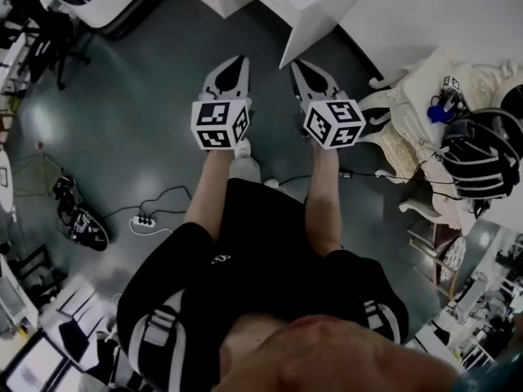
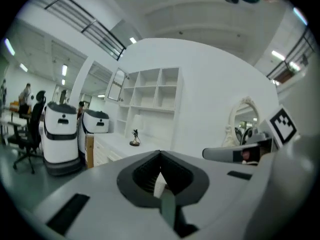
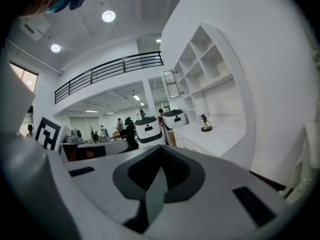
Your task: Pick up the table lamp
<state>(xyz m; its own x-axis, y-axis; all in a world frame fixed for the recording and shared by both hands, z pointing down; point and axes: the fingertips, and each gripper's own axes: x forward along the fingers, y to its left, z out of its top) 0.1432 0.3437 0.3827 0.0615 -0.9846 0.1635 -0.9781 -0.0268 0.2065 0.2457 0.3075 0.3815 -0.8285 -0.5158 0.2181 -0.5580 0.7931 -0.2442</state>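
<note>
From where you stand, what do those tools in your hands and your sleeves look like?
The left gripper and right gripper are pale grey, tapering to points, with ribbed black pads inside. Each carries a white cube printed with black square markers. Sleeves are short, black, with pale stripes.

glossy dark grey floor [image 1: 122, 113] with a white power strip [image 1: 145, 220] lying on it. white walls all round. on the far wall there's a white counter [image 2: 117, 141] under an open cubby shelf unit [image 2: 152, 96], with an ornate white mirror [image 2: 243, 115] to its right. round ceiling lights [image 3: 108, 16], and a railed balcony [image 3: 110, 69] up high.
</note>
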